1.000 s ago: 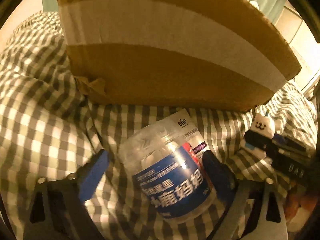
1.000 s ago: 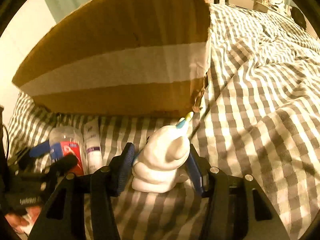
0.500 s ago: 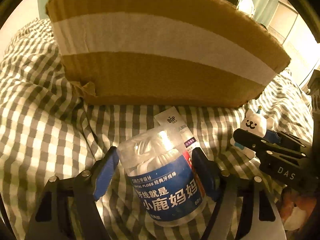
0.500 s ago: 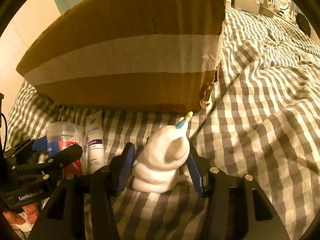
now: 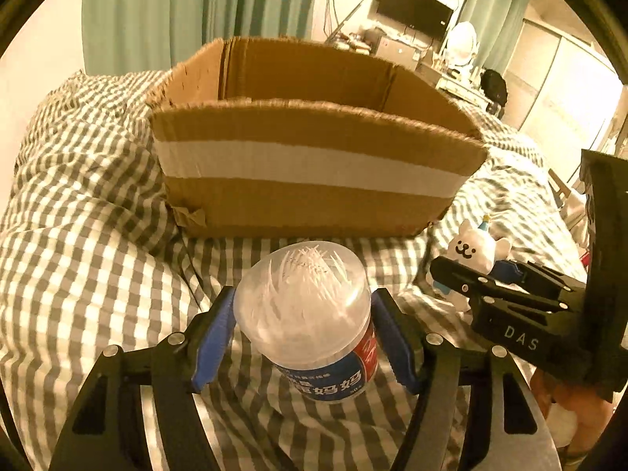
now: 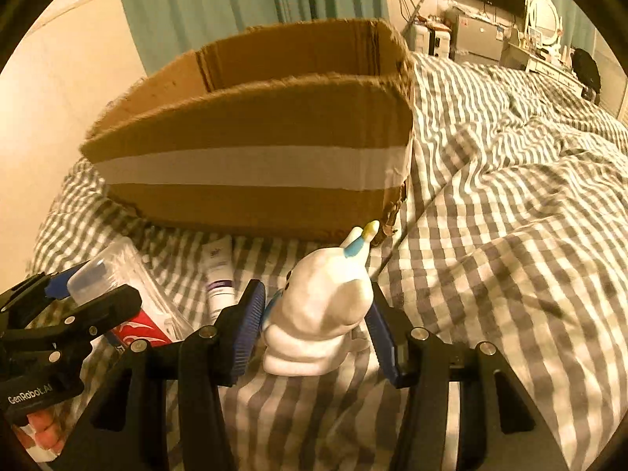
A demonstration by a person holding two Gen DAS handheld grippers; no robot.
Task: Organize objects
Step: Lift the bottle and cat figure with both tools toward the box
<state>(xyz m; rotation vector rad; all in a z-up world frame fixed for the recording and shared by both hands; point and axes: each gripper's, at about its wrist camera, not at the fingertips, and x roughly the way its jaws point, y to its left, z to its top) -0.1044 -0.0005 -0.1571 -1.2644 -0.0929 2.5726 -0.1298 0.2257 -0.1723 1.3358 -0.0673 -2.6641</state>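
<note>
Clear plastic fills the middle of the left wrist view: the left gripper (image 5: 302,337) is clamping a floss jar (image 5: 310,314) between its blue pads, its jaws having just been closing onto it, and is holding it above the checked quilt (image 5: 86,267). Beyond it a cardboard box (image 5: 310,172) is sitting open on the quilt, and this view is looking over the rim, though the floor inside is staying hidden. At the right edge the right gripper (image 5: 490,274) is showing side-on, gripping a white toy (image 5: 475,251) whose smiling face is turning this way. From the right wrist view, the right gripper (image 6: 314,325) is squeezing the toy (image 6: 318,314) at both sides, showing only its back and striped horn. Lying on the quilt just in front of the box (image 6: 251,157) is a tube (image 6: 219,274), which the left view is not showing. At far left the left gripper (image 6: 78,294) and jar (image 6: 117,274) are appearing blurred, with fingertips (image 6: 43,437) cut off at the frame's edge.
</note>
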